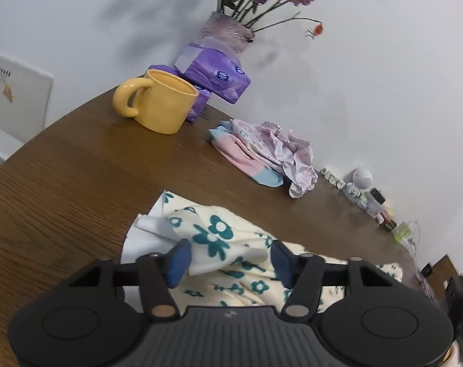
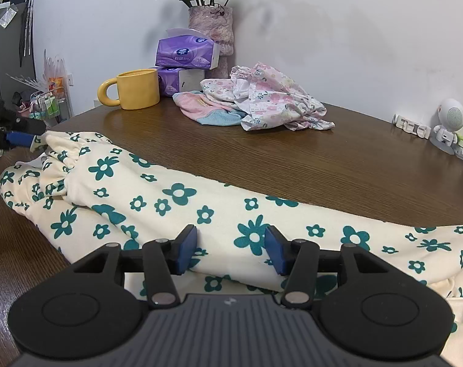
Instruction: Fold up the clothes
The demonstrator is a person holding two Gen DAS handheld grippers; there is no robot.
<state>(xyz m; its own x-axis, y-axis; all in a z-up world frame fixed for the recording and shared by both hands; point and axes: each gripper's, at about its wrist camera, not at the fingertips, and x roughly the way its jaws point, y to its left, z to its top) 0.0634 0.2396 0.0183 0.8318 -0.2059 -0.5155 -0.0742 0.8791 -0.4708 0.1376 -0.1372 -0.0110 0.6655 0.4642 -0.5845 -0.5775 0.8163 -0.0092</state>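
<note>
Left gripper (image 1: 228,258): jaws set wide, straddling a raised fold at the waistband end of the flowered trousers (image 2: 182,202), nothing clamped. Right gripper (image 2: 231,249): jaws likewise wide, poised over the trouser leg, not gripping. The trousers lie stretched along the near side of the desk (image 2: 292,153), apparently so both ends can be taken for a fold. A pile of clothes (image 2: 262,101) waits near the wall, well apart. The yellow mug (image 2: 136,88) shows no visible contents; the vase (image 2: 211,24) holds dried roses.
</note>
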